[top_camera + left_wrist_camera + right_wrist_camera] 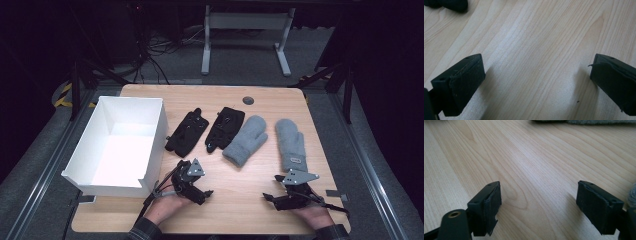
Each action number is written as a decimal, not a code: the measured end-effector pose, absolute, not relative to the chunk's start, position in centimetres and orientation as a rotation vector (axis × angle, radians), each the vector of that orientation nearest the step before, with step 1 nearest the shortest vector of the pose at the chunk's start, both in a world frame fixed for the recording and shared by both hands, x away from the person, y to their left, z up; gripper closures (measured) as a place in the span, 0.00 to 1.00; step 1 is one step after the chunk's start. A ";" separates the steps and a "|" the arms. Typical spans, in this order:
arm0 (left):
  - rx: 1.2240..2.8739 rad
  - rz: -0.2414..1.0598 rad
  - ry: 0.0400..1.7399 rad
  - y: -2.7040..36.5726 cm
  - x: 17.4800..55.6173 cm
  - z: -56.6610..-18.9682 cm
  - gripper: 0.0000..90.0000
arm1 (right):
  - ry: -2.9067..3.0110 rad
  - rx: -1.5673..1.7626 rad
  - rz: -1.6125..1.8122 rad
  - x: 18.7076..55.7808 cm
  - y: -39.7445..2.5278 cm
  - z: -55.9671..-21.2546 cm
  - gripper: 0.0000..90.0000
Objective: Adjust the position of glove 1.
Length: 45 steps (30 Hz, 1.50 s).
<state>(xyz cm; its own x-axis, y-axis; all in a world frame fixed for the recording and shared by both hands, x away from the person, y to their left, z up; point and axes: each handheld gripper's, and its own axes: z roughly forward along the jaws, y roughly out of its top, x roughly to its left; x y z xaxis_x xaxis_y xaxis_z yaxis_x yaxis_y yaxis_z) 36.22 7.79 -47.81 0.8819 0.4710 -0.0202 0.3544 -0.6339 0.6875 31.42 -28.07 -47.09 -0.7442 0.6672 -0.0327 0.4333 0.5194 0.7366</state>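
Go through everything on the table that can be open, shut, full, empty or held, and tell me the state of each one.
White box: open at the top, empty.
Left black glove: flat on the table, not held.
Right black glove: flat, not held.
Left grey mitten: flat, not held.
Right grey mitten: flat, not held.
Left gripper: jaws apart, nothing between them.
Right gripper: jaws apart, nothing between them.
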 end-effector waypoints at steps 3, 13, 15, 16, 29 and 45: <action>2.320 0.208 0.588 7.8 36.2 -47.8 0.00 | 2.456 0.912 1.059 31.4 -28.0 -47.1 0.20; 2.339 0.200 0.598 7.2 36.2 -47.1 0.11 | 2.460 0.918 1.051 31.6 -28.0 -47.1 0.17; 2.336 0.223 0.580 6.8 36.2 -46.8 0.18 | 2.462 0.917 1.051 31.6 -28.0 -47.1 0.17; 2.328 0.215 0.579 6.6 36.2 -46.6 0.20 | 2.462 0.917 1.051 31.6 -28.0 -47.1 0.17; 2.242 0.213 0.573 4.9 40.0 -44.7 0.40 | 2.460 0.921 1.053 31.6 -28.0 -47.1 0.17; 2.290 0.216 0.562 2.4 43.9 -45.4 0.65 | 2.461 0.920 1.052 31.5 -28.0 -47.1 0.17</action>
